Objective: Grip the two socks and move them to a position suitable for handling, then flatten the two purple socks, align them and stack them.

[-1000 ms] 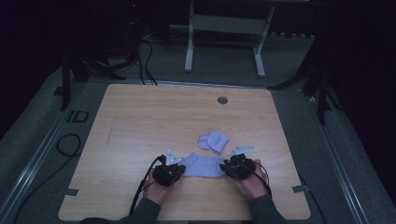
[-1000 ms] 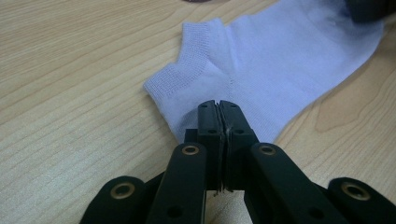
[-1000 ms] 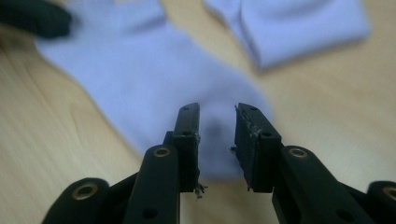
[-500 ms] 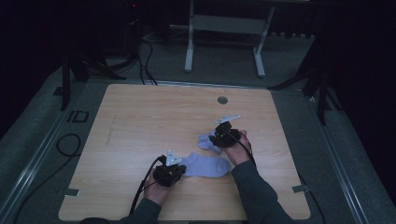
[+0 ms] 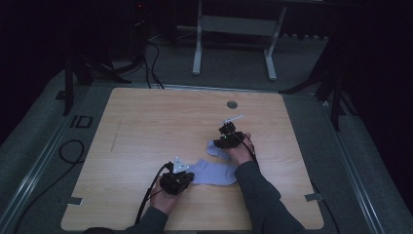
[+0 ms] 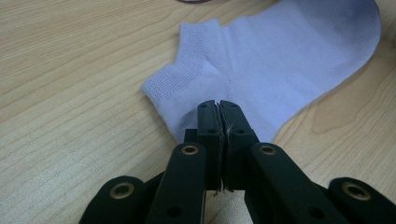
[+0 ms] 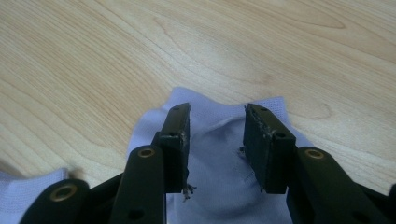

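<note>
A lavender ankle sock [image 5: 214,173] lies flat on the wooden table [image 5: 146,126] near its front edge. My left gripper [image 5: 176,181] is shut on that sock's heel end; in the left gripper view the jaws [image 6: 219,105] meet on the fabric [image 6: 289,56]. A second lavender sock [image 5: 217,148] lies bunched just behind the first. My right gripper [image 5: 228,134] is over it, open. In the right gripper view its jaws [image 7: 217,114] straddle a raised fold of this sock [image 7: 215,163], without closing on it.
A round grey grommet [image 5: 232,104] sits in the tabletop near the back edge. Tape marks [image 5: 311,197] stick to the front corners. A white metal stand [image 5: 234,29] is on the floor behind the table. Bare wood lies to the left.
My right gripper left the toe end of the flat sock and moved back and left onto the bunched sock. The left gripper stayed shut on the flat sock.
</note>
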A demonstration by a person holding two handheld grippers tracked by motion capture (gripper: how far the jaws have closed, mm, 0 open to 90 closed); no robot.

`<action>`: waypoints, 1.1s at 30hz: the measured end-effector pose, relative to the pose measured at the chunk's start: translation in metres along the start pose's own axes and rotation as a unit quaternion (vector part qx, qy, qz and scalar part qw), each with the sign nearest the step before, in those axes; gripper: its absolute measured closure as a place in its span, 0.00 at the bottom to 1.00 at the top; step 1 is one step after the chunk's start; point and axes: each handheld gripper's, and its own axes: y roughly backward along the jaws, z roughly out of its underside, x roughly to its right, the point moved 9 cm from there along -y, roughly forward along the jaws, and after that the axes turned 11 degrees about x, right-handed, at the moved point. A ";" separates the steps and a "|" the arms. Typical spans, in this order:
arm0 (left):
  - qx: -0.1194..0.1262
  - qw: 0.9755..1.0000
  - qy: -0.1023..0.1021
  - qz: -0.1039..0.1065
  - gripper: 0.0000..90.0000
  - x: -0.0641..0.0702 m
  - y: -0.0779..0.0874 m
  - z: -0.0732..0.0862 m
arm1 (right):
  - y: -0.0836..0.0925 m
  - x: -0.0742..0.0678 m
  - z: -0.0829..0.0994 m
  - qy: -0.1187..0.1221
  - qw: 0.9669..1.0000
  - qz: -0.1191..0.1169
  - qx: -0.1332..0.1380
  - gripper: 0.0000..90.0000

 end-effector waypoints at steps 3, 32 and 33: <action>-0.001 1.000 -0.001 0.000 0.97 0.000 0.000 0.000 | 0.000 0.000 -0.001 -0.001 1.000 -0.001 0.000 0.68; 0.002 1.000 -0.005 -0.002 0.97 0.001 -0.001 0.000 | -0.016 -0.006 -0.002 -0.012 0.999 -0.005 -0.034 0.83; 0.002 1.000 -0.005 -0.002 0.97 0.001 -0.001 0.000 | -0.016 -0.006 -0.002 -0.006 0.999 -0.004 -0.035 0.88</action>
